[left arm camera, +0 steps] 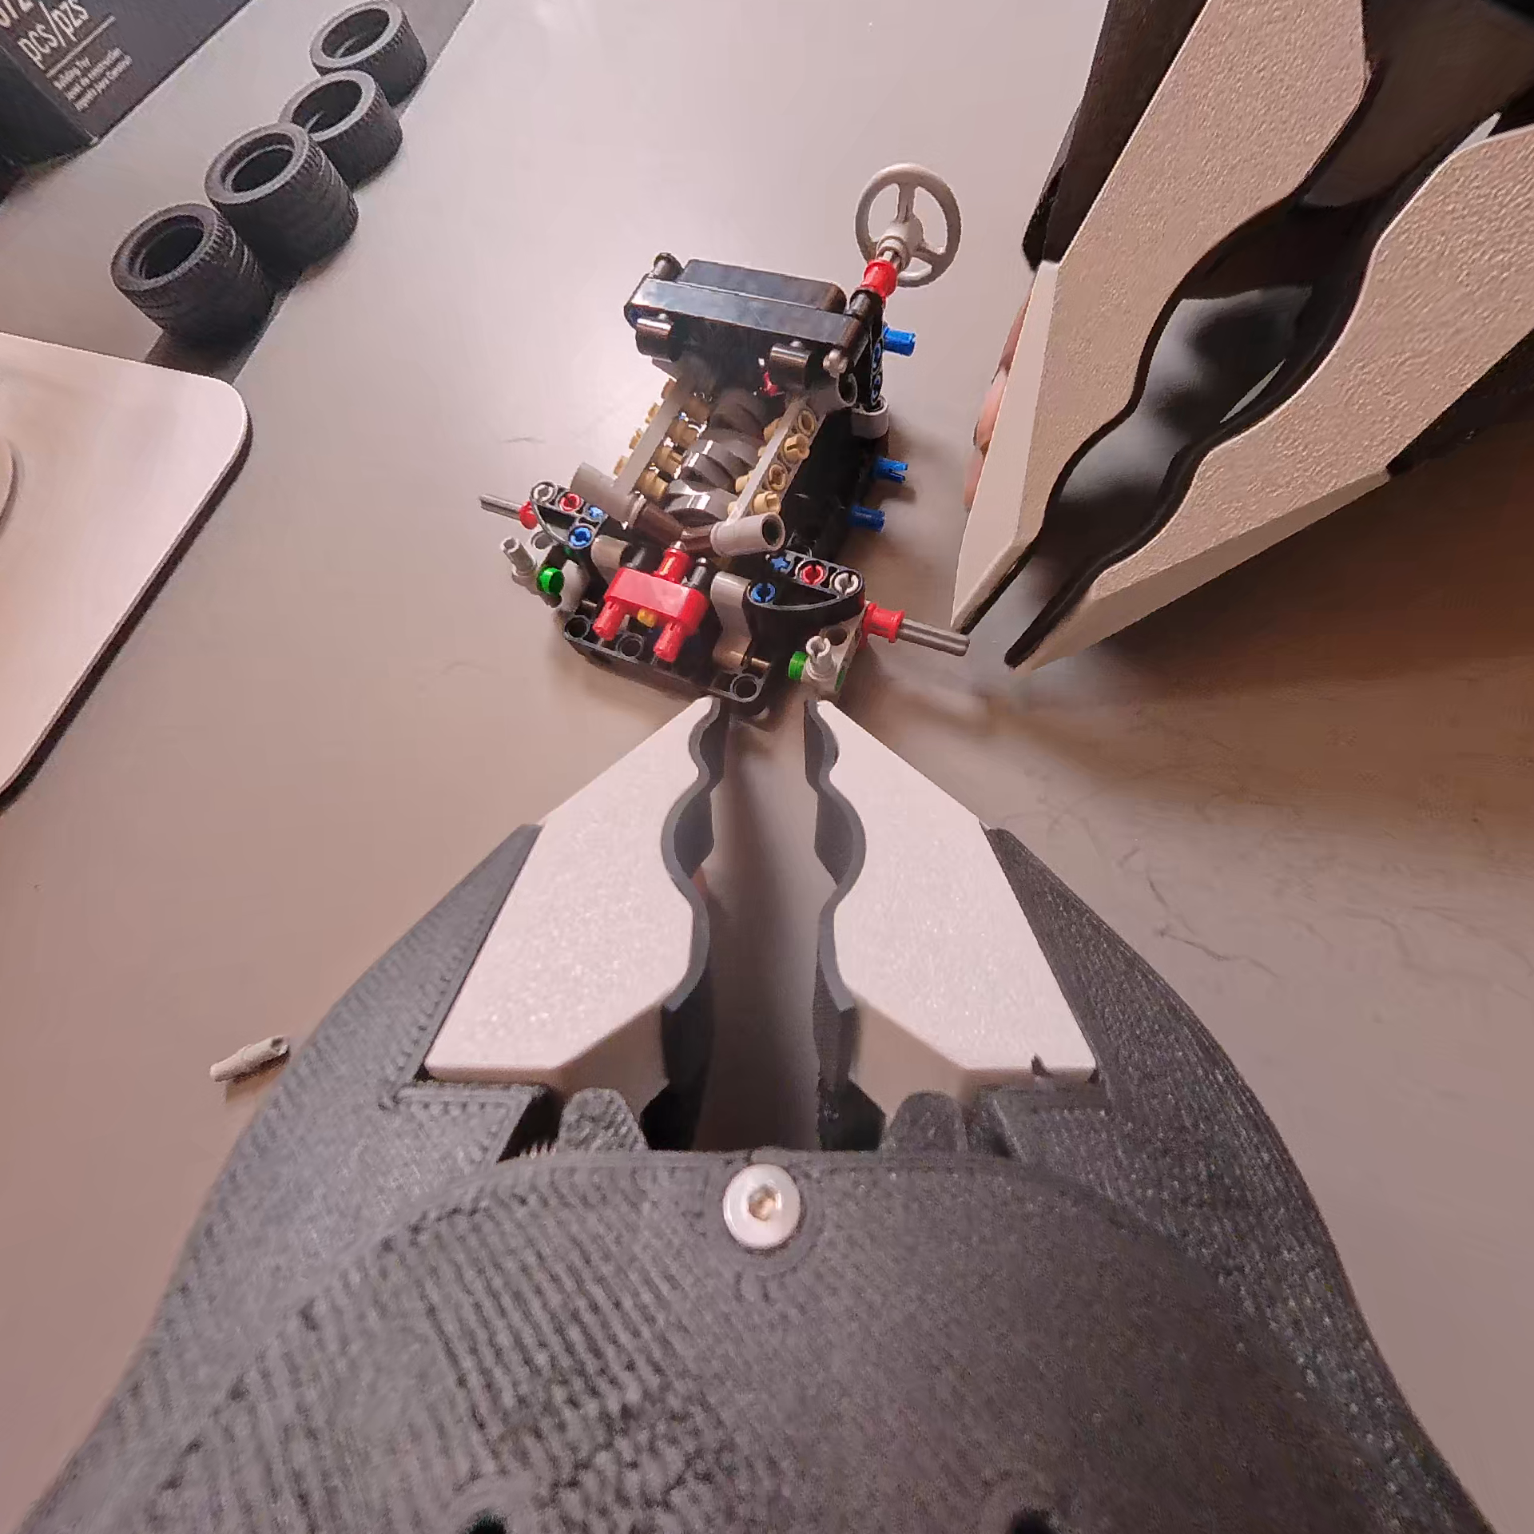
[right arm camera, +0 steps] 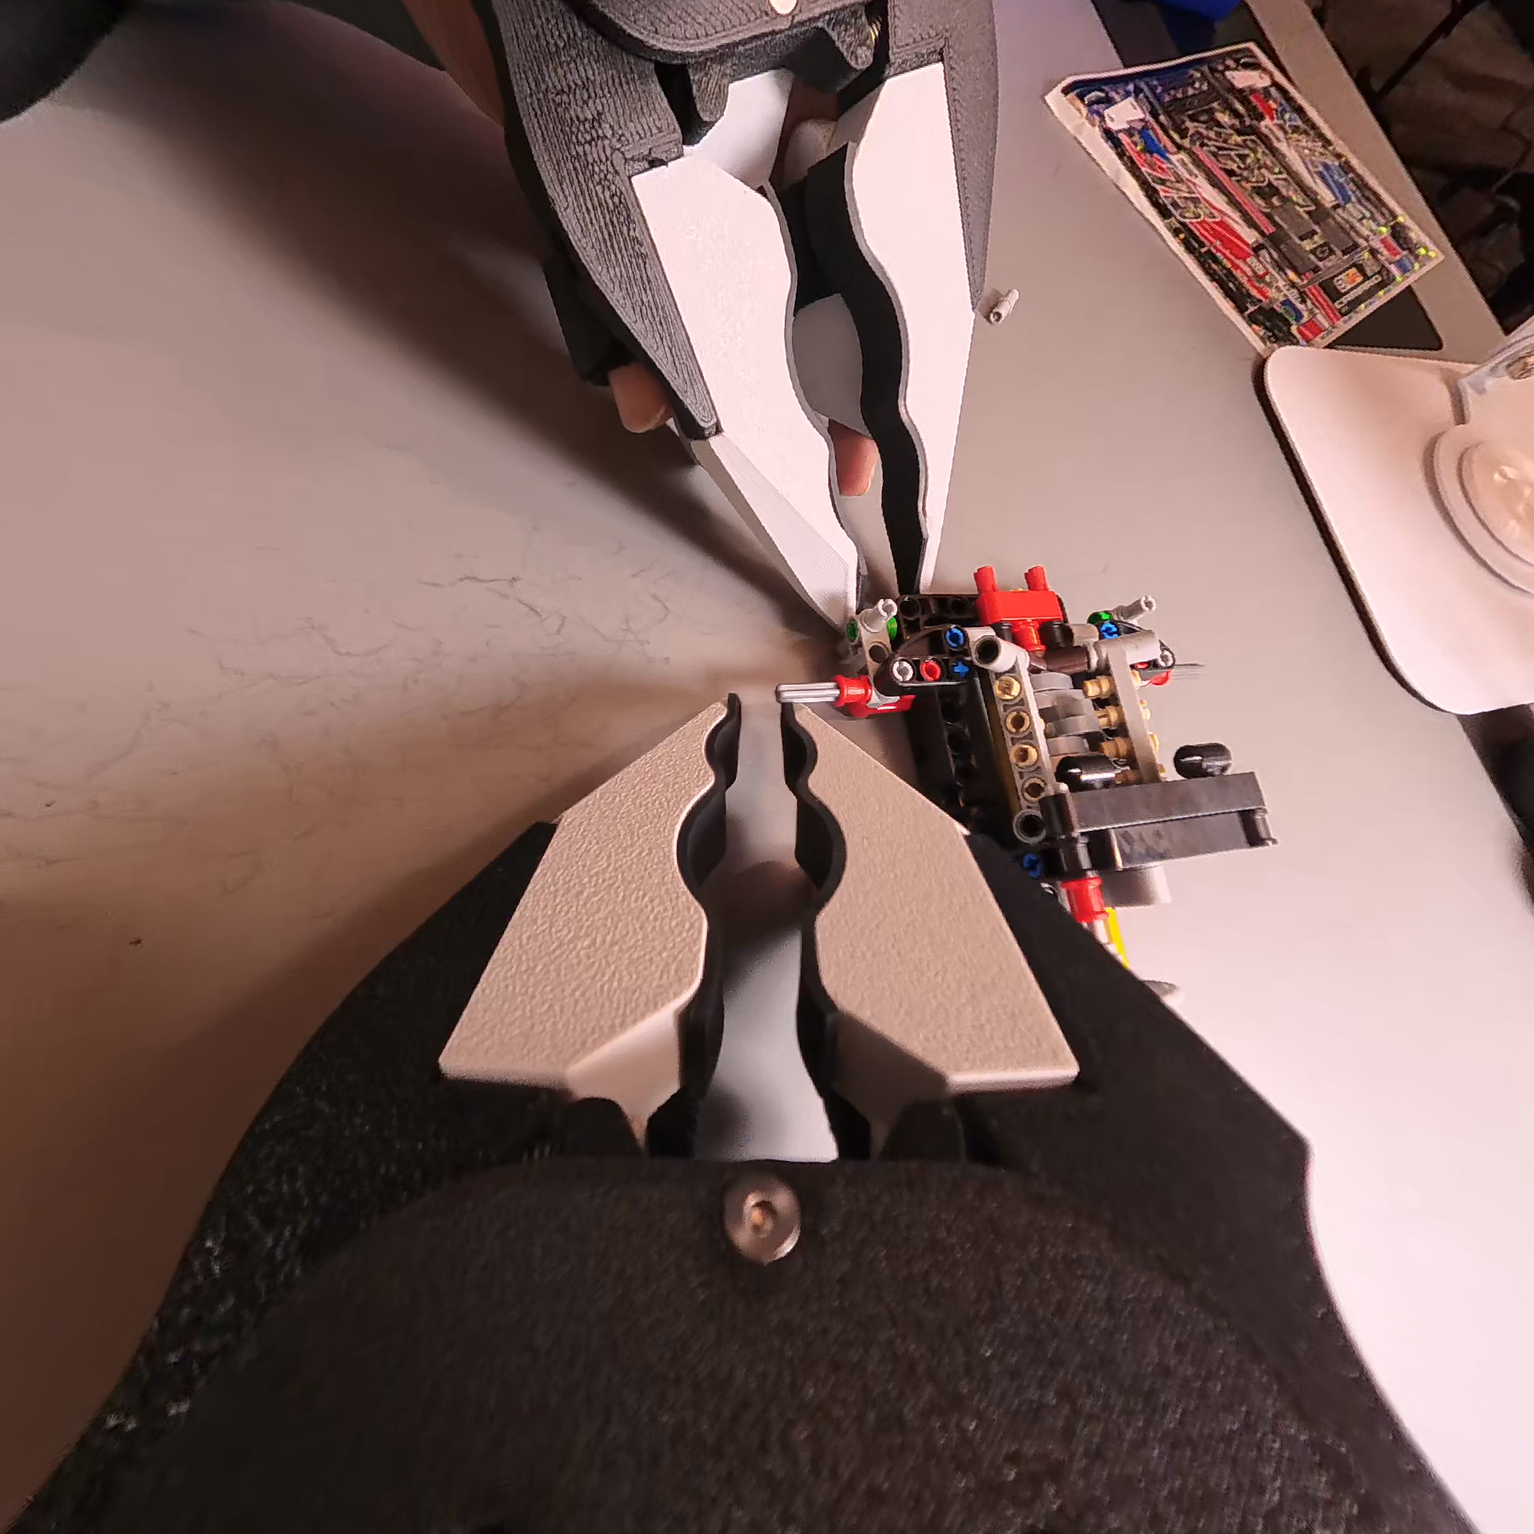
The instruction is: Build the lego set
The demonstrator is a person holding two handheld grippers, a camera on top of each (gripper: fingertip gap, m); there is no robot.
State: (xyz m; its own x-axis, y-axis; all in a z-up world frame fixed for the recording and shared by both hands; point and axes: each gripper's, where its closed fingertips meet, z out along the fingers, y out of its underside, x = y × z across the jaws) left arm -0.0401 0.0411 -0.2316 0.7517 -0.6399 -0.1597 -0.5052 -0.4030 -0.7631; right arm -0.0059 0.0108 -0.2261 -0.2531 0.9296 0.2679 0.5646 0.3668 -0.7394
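Resting on the grey tabletop [left arm camera: 581, 207], the partly built black, grey and red lego chassis with a grey steering wheel [left arm camera: 730, 498] lies between both tools. Left gripper [left arm camera: 759, 705] is released, empty, its tips just at the chassis's near end. Right gripper [right arm camera: 757, 705] is likewise parted and empty, tips just beside the protruding grey axle [right arm camera: 809, 691]. Four black rubber tyres [left arm camera: 274, 178] stand in a row near a black printed box [left arm camera: 58, 66]. A colourful printed sheet [right arm camera: 1245, 191] bears graphics; its writing is unreadable.
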